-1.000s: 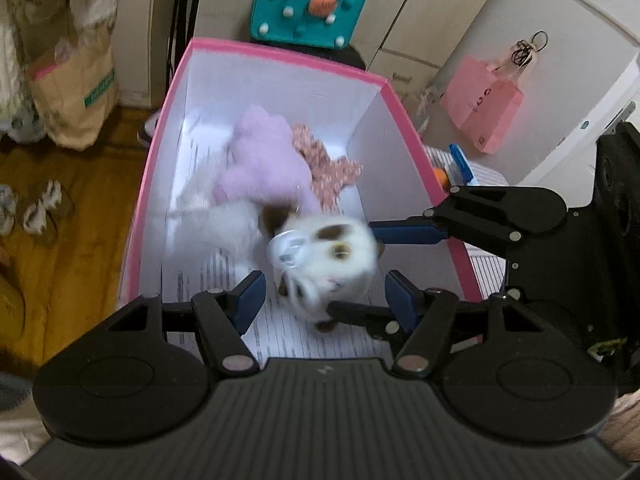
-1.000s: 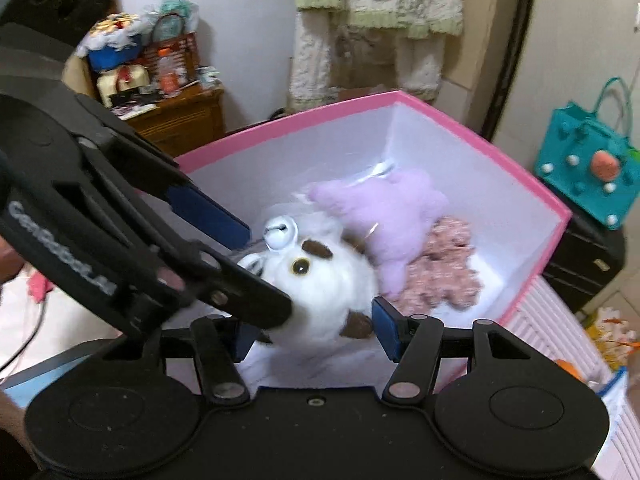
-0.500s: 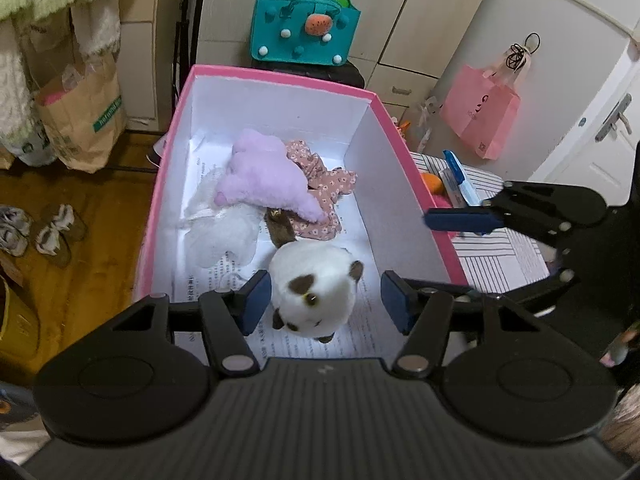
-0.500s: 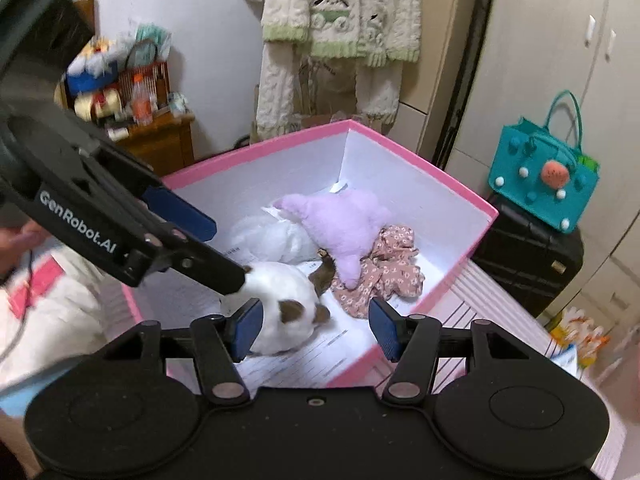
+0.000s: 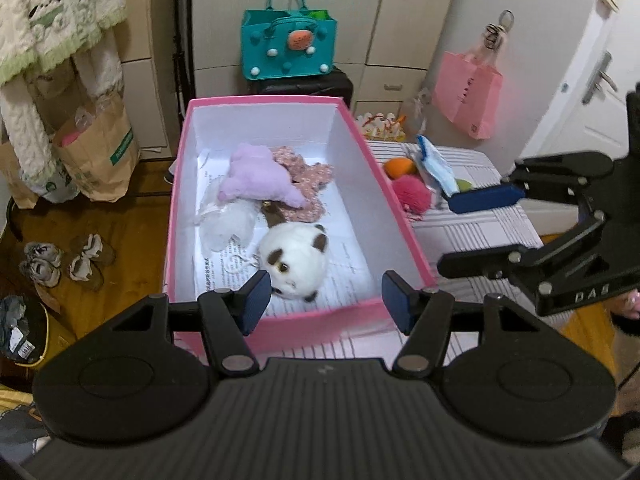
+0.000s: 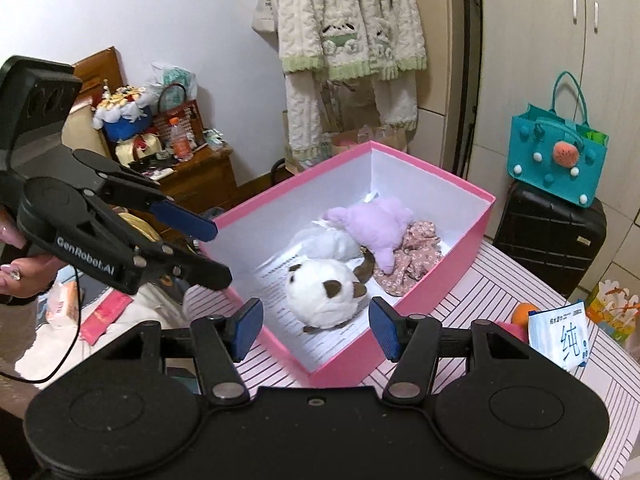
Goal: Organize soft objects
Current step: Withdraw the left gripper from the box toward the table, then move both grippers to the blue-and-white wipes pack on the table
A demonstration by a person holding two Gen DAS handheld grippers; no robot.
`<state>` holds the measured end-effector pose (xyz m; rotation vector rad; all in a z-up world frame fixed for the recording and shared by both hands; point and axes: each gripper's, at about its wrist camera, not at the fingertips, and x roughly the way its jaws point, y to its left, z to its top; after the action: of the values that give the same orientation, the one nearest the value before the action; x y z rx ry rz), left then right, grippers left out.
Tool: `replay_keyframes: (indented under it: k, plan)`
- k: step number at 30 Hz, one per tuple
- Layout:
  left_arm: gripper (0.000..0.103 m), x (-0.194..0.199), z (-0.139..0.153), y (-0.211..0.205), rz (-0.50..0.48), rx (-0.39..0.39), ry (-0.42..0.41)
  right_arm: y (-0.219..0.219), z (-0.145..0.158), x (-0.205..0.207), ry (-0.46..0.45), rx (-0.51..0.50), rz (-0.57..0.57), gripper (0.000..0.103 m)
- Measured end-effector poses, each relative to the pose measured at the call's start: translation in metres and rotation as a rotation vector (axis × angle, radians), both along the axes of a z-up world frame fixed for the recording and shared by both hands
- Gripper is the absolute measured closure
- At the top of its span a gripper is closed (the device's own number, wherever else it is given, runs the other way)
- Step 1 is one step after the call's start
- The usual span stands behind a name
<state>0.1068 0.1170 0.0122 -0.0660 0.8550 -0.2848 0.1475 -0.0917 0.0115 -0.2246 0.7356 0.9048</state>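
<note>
Your left gripper hangs with its jaws spread wide and nothing between them, just above the near wall of the pink box. Straight ahead of its fingertips the white-and-brown plush lies on the printed paper inside the box; beyond it sit a white plush, a purple plush and a floral cloth. Your right gripper is equally wide apart and empty, poised over the box's near corner. To its right a pink fuzzy ball, possibly a pom-pom, rests on the striped table.
</note>
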Motion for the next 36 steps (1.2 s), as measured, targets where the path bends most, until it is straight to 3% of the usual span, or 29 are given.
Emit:
replay_keyframes:
  k: [9, 19, 30, 36]
  plan:
    - [0.04, -0.032, 0.021, -0.025, -0.081, 0.048, -0.031, -0.023, 0.027, -0.035, -0.047, 0.008, 0.017, 0.039]
    - [0.04, -0.046, 0.027, -0.057, -0.169, 0.072, -0.037, -0.059, 0.025, -0.058, -0.037, 0.014, -0.033, 0.038]
    - [0.04, -0.033, 0.025, -0.105, -0.248, 0.068, -0.024, -0.114, 0.019, -0.063, -0.054, 0.031, -0.113, 0.033]
    - [0.04, -0.018, 0.02, -0.138, -0.266, 0.056, -0.068, -0.149, 0.015, -0.044, -0.067, 0.079, -0.155, 0.031]
